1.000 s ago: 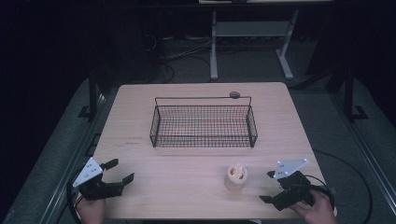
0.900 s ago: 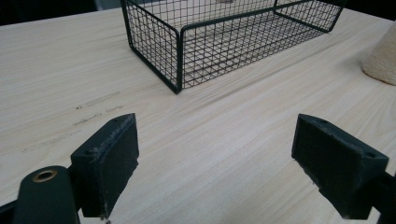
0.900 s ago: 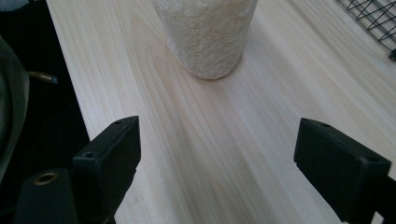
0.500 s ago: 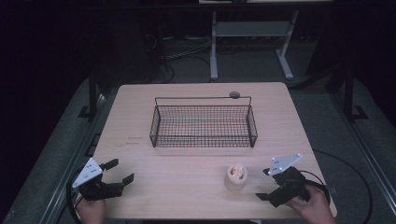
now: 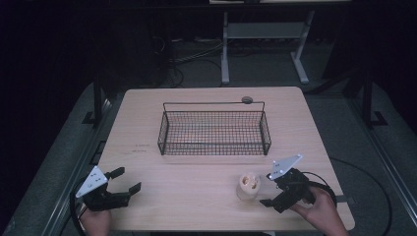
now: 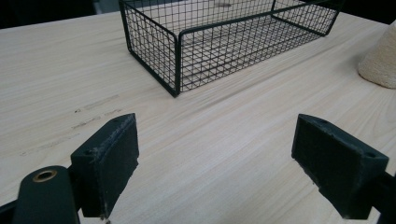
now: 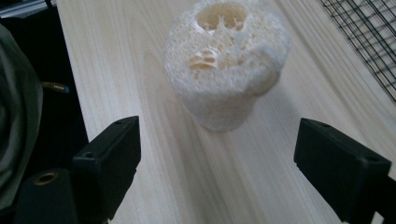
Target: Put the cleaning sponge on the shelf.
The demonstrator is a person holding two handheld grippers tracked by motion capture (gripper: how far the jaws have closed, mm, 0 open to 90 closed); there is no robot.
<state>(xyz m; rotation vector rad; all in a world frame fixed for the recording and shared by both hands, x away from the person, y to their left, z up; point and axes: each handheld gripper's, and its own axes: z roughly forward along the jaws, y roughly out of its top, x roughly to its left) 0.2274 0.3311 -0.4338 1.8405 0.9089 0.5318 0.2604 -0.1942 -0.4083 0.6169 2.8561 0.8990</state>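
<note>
- High view: right gripper (image 5: 270, 191) has its jaws spread wide w/ nothing in them, aimed at the sponge (image 5: 248, 186), just beside it but not touching. Left gripper (image 5: 125, 181) is also wide open and empty, parked near the table's (image 5: 206, 216) front-left corner, well apart from the sponge. Sponge stands btwn the basket (image 5: 214, 129) and the front edge, right of centre. A small round dark thing (image 5: 247, 100) sits by the basket's far rim; can't tell what it is.
- Left gripper view: fingers (image 6: 107, 161) far apart over bare wood, holding nothing. Basket corner ahead, empty inside as far as seen. Sponge edge (image 6: 380, 58) at far right.
- Right gripper view: fingers (image 7: 109, 156) wide, one each side of the sponge (image 7: 226, 60), which is ahead of the tips, not yet btwn them. Sponge is a short stubby cylinder, upright: long axis vertical, holed end pointing up, flat end on the table.
- Step in hand, I'd judge: reaching to grab the sponge, prob. for the basket. To do it well: push fwd till the pads sit either side of the mid-body, keep low, centre it, then close gently. It looks soft, so it'll squash; too high a grip and it may tip over.
</note>
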